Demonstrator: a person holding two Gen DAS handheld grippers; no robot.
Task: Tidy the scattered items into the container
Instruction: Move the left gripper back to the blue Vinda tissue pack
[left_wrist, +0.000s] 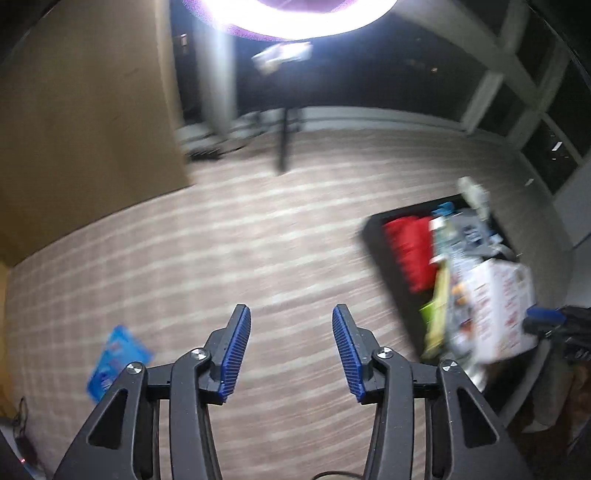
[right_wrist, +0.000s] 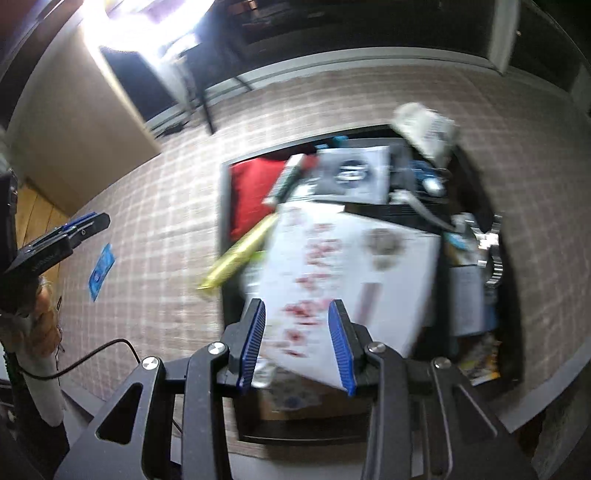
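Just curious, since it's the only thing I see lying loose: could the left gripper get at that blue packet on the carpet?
Probably yes. The left gripper is open and empty, and only bare carpet surrounds the blue packet.

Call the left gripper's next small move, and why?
Probably swing the left gripper, jaws open and empty, toward the blue packet lying on the carpet to its lower left. It looks like the only item in view outside the black container, which is already piled full.

Packet (left_wrist: 117, 363) on carpet (left_wrist: 258, 236), well left of full container (left_wrist: 384, 258) (box (right_wrist: 347, 273) on top)
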